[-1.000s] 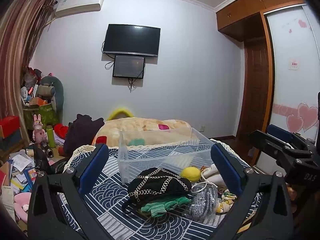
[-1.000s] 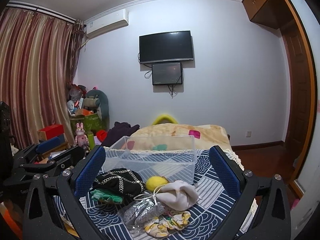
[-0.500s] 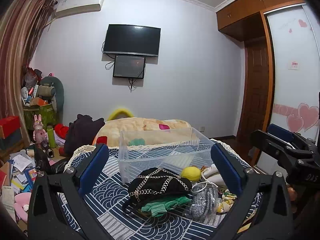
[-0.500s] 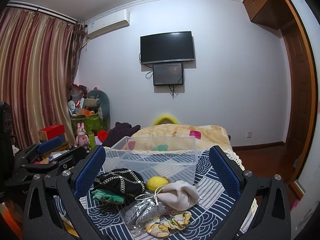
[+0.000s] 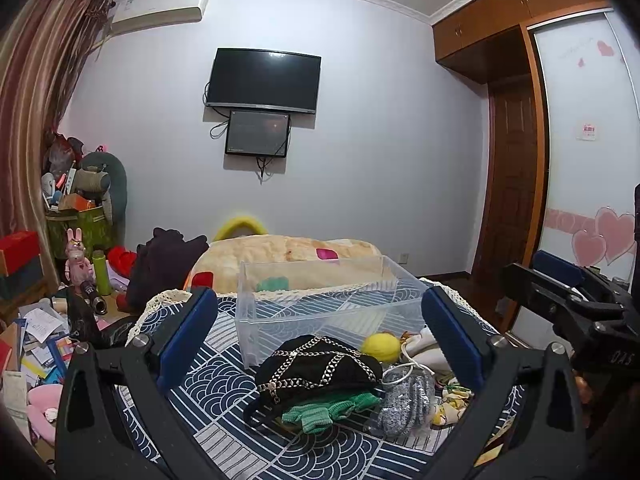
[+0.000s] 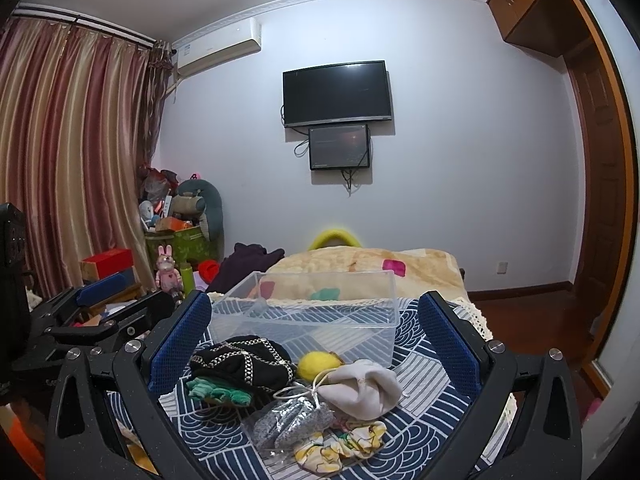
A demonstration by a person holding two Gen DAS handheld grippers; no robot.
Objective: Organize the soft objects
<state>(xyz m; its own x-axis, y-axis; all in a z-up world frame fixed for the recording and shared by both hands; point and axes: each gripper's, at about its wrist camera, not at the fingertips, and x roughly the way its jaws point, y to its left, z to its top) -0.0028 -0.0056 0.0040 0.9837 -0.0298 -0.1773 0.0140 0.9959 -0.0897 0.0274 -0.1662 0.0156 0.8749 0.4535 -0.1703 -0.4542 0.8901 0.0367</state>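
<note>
A pile of soft things lies on the patterned blue tablecloth: a black hat with chains, a green knit item, a yellow ball, a grey glittery pouch, a beige drawstring pouch and a yellow-patterned cloth. A clear plastic bin stands empty behind them. My left gripper and right gripper are both open and empty, held above the pile's near side.
A bed with a beige blanket lies beyond the table. Cluttered papers, toys and a green box fill the left floor. A wooden door and wardrobe are on the right. The other gripper shows at the right edge.
</note>
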